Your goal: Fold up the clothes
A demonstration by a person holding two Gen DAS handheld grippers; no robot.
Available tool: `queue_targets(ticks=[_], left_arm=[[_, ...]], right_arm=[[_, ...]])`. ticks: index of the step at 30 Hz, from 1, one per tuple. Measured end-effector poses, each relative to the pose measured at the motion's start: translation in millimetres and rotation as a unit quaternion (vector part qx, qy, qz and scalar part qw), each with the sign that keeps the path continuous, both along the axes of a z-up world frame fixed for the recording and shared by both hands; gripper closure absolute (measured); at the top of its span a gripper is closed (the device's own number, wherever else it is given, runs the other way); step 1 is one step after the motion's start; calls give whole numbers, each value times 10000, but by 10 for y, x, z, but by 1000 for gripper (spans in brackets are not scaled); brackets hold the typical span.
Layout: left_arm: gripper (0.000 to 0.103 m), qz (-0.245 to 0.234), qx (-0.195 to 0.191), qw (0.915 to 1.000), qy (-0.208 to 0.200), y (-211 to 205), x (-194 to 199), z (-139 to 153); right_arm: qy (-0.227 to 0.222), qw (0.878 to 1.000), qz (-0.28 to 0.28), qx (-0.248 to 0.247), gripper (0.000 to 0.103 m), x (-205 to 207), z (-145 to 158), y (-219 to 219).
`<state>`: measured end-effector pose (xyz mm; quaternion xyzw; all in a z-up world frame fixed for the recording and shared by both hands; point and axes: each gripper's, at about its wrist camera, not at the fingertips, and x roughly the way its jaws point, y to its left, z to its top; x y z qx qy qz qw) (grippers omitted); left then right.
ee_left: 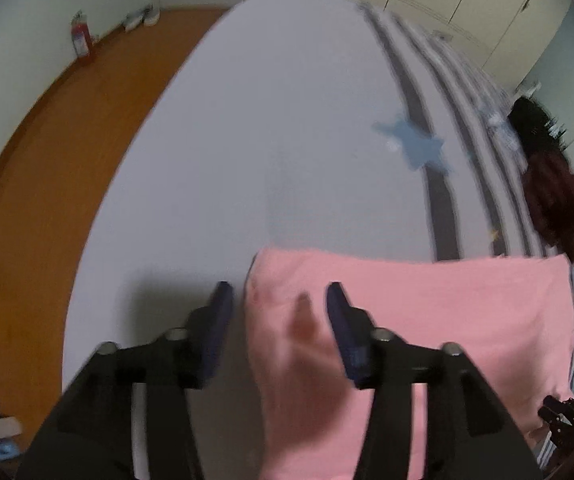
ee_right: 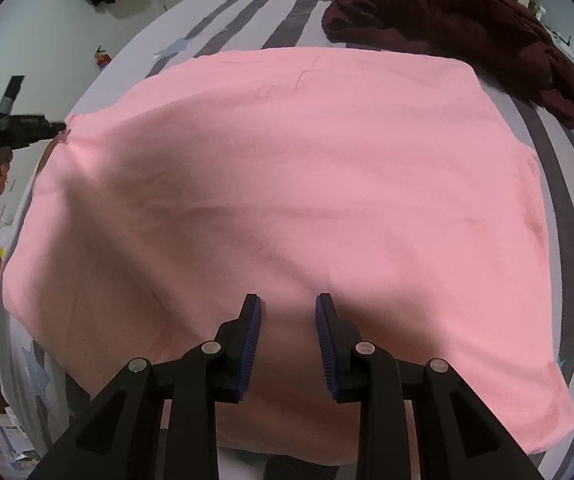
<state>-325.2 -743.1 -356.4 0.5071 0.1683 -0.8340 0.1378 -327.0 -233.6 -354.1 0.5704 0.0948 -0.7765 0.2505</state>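
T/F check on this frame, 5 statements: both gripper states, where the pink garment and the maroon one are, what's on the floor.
1. The pink garment lies spread over the bed. True.
2. The right gripper is shut on the pink cloth. False: its jaws stand apart above the cloth, nothing between them.
3. The maroon garment is folded neatly on top of the pink one. False: it lies crumpled on the striped bedding beyond the pink one's far right corner.
4. The left gripper is open at the pink garment's edge. True.
5. A red fire extinguisher stands on the floor by the wall. True.
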Motion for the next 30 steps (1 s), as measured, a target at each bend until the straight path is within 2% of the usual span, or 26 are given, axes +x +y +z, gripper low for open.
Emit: queue_targets(ticks=[3, 5, 8, 10, 11, 12, 13, 14, 15, 16, 17, 20, 24, 25, 26, 28, 30], left_arm=[[47, -200, -395, 9985, -322, 41, -5, -55], [47, -273, -431, 9973, -527, 169, -123, -174], [47, -232, -432, 9964, -695, 92, -194, -253], [47, -177, -344, 9958, -832, 129, -470, -458], [48, -208, -323, 9958, -832, 120, -495, -467], [49, -260, -316, 9959, -808, 103, -483, -446], [57, -313, -309, 9959, -785, 86, -472, -425], [68, -405, -330, 9958, -752, 106, -481, -411], [72, -505, -370, 9953, -741, 144, -497, -401], [76, -567, -423, 9948, -735, 176, -512, -392], [78, -616, -481, 9943, -727, 206, -527, -384], [78, -599, -440, 9951, -649, 223, -553, -364], [78, -510, -347, 9964, -574, 190, -576, -374], [85, -540, -375, 9963, -553, 199, -581, -372], [97, -570, -403, 9961, -533, 207, -585, -369], [97, -613, -483, 9960, -437, 238, -606, -310], [97, -597, -504, 9966, -256, 253, -635, -204]], right_arm=[[202, 9996, -126, 123, 77, -37, 106, 114], [340, 9986, -359, 212, 77, -156, 156, 249], [478, 9940, -881, 428, 77, -388, 182, 552], [529, 9909, -1119, 521, 77, -540, 187, 724], [541, 9903, -1173, 511, 77, -617, 195, 782], [619, 9898, -1151, 568, 77, -734, 192, 800], [727, 9896, -1074, 624, 77, -847, 198, 786], [833, 9894, -1007, 626, 73, -984, 199, 753], [937, 9892, -950, 610, 69, -1135, 195, 714], [1012, 9887, -943, 584, 58, -1286, 195, 677], [1068, 9881, -958, 552, 51, -1419, 191, 630], [1199, 9868, -992, 453, 51, -1862, 147, 471], [1000, 9870, -1147, 510, 52, -2356, 2, 321], [905, 9872, -1208, 526, 52, -2449, -47, 310], [795, 9882, -1219, 476, 68, -2523, -90, 310], [657, 9900, -1189, 370, 101, -2623, -139, 318], [719, 9902, -1156, 325, 101, -2649, -107, 337]])
